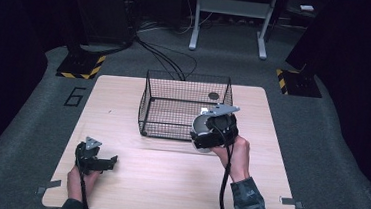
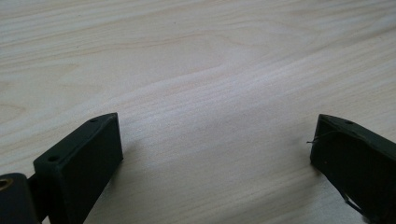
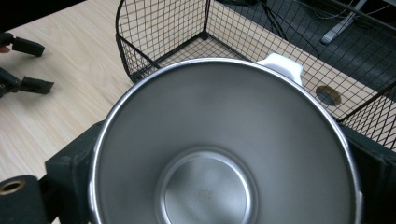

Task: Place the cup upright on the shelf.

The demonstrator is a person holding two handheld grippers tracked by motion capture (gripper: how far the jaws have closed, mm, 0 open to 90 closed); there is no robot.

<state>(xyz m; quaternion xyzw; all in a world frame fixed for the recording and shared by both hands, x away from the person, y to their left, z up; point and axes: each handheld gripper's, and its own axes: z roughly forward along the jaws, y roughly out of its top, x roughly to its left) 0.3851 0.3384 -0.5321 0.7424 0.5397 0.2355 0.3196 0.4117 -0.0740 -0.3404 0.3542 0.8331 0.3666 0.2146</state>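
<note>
On the pale wooden worktop (image 1: 168,173) we see a black wire basket (image 1: 186,107) standing toward the far edge, with a small dark disc (image 3: 327,94) beyond its mesh. At the basket's near right corner, our right tongs (image 1: 206,131) grip a steel cup (image 3: 224,149) between both jaws, its mouth facing the camera and a white tab (image 3: 282,66) at its far rim. Our left tongs (image 2: 217,154) rest wide open near the front left, holding nothing, over bare wood.
</note>
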